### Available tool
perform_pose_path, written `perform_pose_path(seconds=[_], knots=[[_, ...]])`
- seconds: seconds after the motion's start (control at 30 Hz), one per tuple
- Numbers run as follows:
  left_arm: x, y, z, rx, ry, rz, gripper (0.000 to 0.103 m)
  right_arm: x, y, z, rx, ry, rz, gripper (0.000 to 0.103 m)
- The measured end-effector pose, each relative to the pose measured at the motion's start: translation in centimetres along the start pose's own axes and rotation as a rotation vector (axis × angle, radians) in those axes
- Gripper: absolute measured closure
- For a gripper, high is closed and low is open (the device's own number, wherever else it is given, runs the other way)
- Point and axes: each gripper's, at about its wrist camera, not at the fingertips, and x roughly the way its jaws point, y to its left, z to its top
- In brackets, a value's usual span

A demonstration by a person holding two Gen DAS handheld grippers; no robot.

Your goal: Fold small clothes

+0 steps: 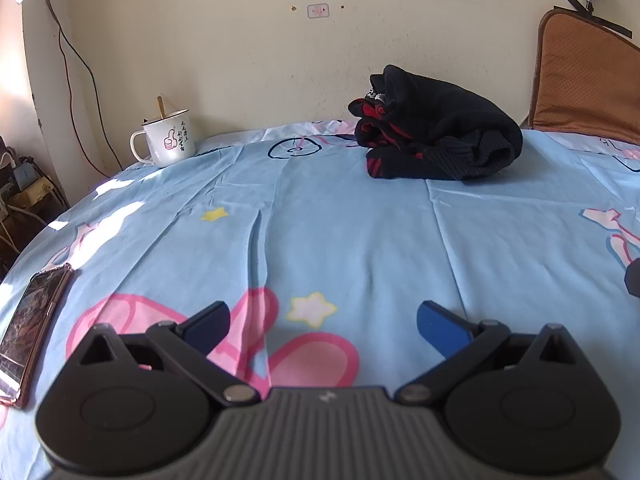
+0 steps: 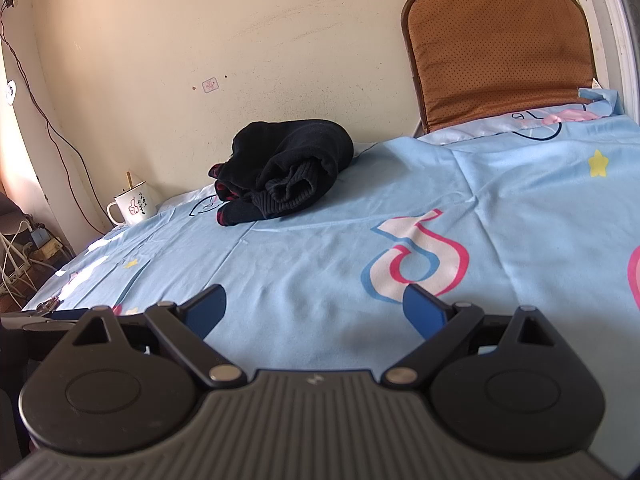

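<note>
Two grippers, left [image 1: 322, 322] and right [image 2: 314, 306], jaws spread, empty. Dark sweater [image 1: 436, 132] bunched at the bed's [image 1: 360, 232] far edge. I risk grabbing several layers, or knocking the mug [image 1: 168, 140].

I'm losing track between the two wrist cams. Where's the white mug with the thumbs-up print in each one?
Left wrist: white mug sits upper left, at the far edge of the blue bedsheet by the wall.
Right wrist: white mug is at far left, mid-height, smaller, at the sheet's far corner.
Shared landmark: the black and red garment bunched near the wall, to the right of the mug in both.
</note>
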Motion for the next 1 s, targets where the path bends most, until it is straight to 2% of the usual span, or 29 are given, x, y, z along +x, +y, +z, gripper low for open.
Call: perform_pose_path(seconds=[1.0], knots=[[0.18,0.04,-0.02,-0.005,0.005,-0.007,0.0,0.0,-0.04,0.0,0.0,0.001,0.0,0.006]])
